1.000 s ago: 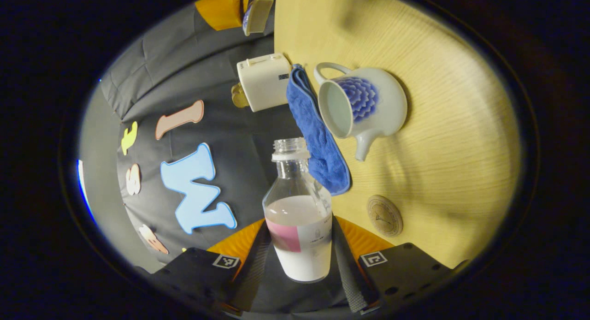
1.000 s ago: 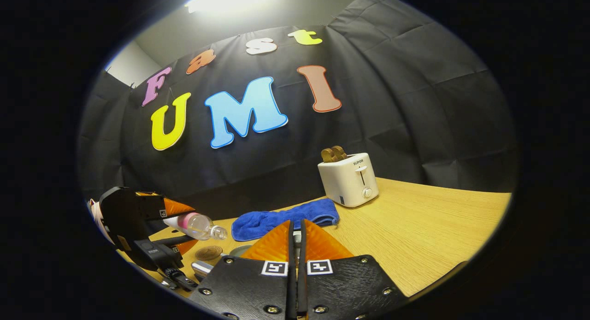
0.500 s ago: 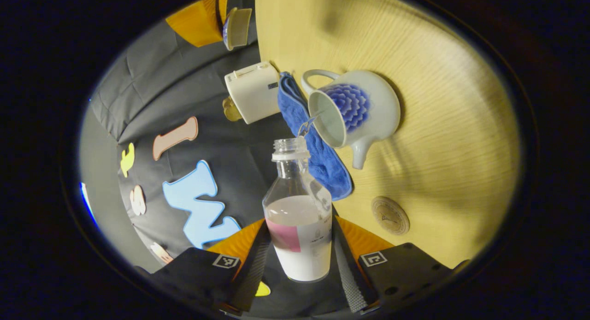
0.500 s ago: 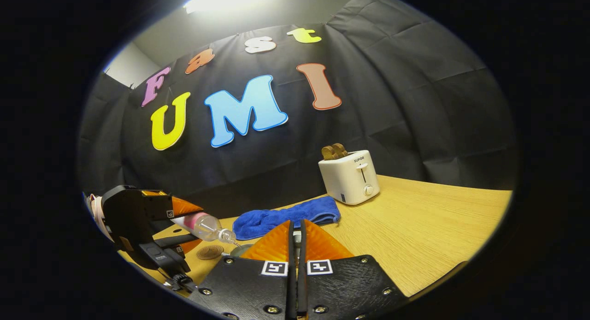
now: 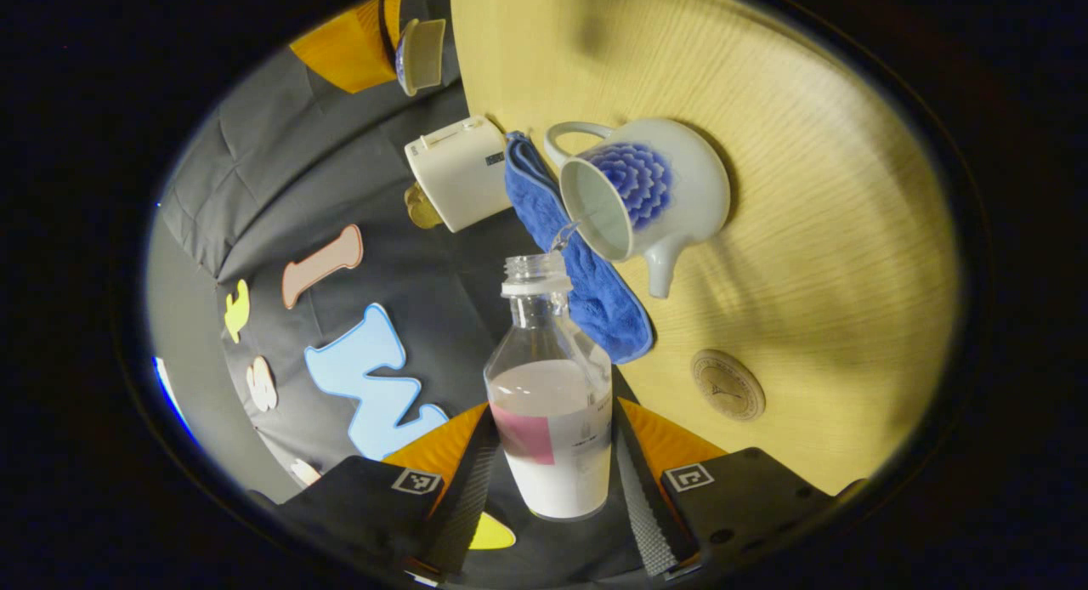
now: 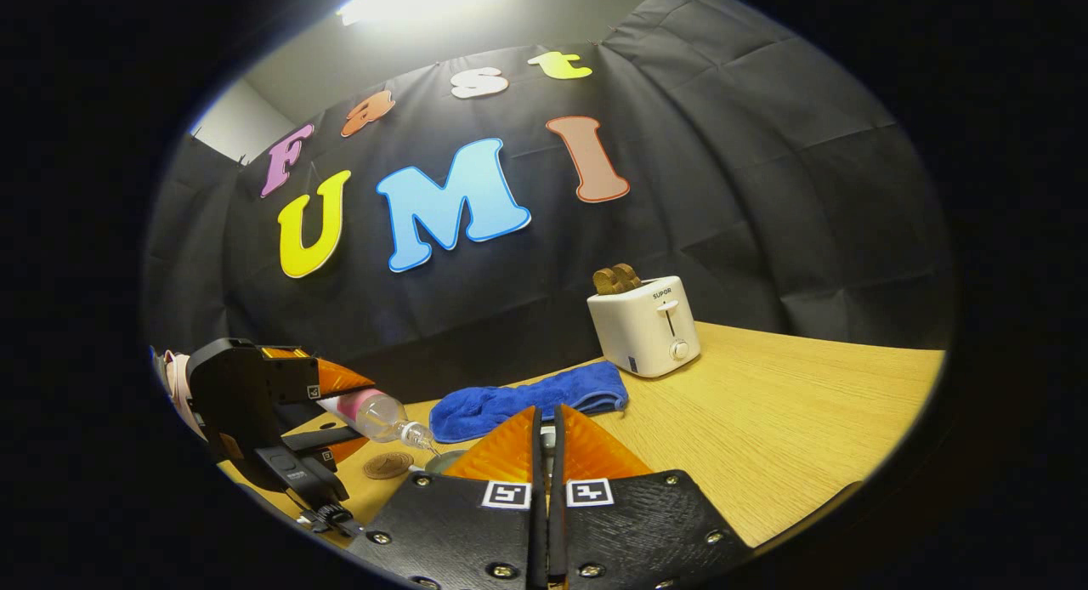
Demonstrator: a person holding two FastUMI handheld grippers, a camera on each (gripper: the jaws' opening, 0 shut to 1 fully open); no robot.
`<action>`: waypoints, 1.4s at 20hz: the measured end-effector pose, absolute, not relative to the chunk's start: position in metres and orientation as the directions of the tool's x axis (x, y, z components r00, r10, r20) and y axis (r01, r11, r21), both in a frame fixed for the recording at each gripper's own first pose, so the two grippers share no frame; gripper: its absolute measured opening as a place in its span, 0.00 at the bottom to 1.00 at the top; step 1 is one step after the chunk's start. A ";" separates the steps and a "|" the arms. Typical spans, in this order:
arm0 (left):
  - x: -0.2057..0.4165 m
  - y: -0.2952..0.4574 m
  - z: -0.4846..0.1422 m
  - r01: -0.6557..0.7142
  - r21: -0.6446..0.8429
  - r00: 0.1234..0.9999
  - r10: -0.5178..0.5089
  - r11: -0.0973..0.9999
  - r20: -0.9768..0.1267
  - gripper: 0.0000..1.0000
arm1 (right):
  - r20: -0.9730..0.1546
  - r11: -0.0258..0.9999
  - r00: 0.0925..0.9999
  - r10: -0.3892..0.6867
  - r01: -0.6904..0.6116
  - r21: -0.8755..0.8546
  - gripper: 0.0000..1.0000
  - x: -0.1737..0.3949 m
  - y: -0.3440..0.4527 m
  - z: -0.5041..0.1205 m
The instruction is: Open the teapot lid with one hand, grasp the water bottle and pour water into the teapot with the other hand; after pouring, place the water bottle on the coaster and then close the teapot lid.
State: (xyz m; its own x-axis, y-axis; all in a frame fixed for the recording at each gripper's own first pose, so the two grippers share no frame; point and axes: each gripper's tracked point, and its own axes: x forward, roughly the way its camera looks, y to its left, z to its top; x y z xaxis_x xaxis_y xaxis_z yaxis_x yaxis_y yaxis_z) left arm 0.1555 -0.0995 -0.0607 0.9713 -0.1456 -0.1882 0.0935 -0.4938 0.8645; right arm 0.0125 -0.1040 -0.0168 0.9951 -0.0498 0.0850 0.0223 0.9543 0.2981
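Observation:
My left gripper (image 5: 552, 424) is shut on a clear water bottle (image 5: 552, 403), uncapped and partly full, which is tipped toward the teapot. A thin stream of water runs from the bottle's mouth into the open top of the white teapot (image 5: 671, 190) with a blue flower. In the right gripper view the bottle (image 6: 374, 411) leans mouth-down over the teapot rim (image 6: 444, 461), held by the left gripper (image 6: 327, 390). My right gripper (image 6: 546, 424) is shut; in the left gripper view it (image 5: 387, 42) holds the teapot lid (image 5: 418, 44) up, away from the pot. A round wooden coaster (image 5: 728, 384) lies beside the teapot.
A blue towel (image 5: 578, 258) lies behind the teapot on the wooden table (image 5: 807, 190). A white toaster (image 6: 646, 326) with bread in it stands at the back by the black cloth wall. Bare table stretches to the right of the towel (image 6: 527, 399).
The bottle has tipped further toward the teapot and water has started to run into it. The right gripper has stayed still with the lid.

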 end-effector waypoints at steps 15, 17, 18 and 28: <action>0.152 -0.096 -0.060 0.071 0.829 0.971 -0.151 -0.555 -0.185 0.87 | 0.082 0.954 0.996 -0.047 0.021 0.300 0.01 0.012 -0.103 -0.017; 0.154 -0.098 -0.055 0.070 0.826 0.971 -0.150 -0.559 -0.184 0.87 | 0.081 0.953 0.996 -0.046 0.019 0.302 0.01 0.012 -0.103 -0.018; 0.155 -0.096 -0.055 0.070 0.824 0.972 -0.149 -0.562 -0.184 0.87 | 0.080 0.953 0.996 -0.044 0.018 0.303 0.01 0.012 -0.102 -0.018; 0.156 -0.098 -0.052 0.044 0.800 0.973 -0.155 -0.598 -0.170 0.87 | 0.073 0.952 0.997 -0.037 0.013 0.307 0.01 0.012 -0.102 -0.019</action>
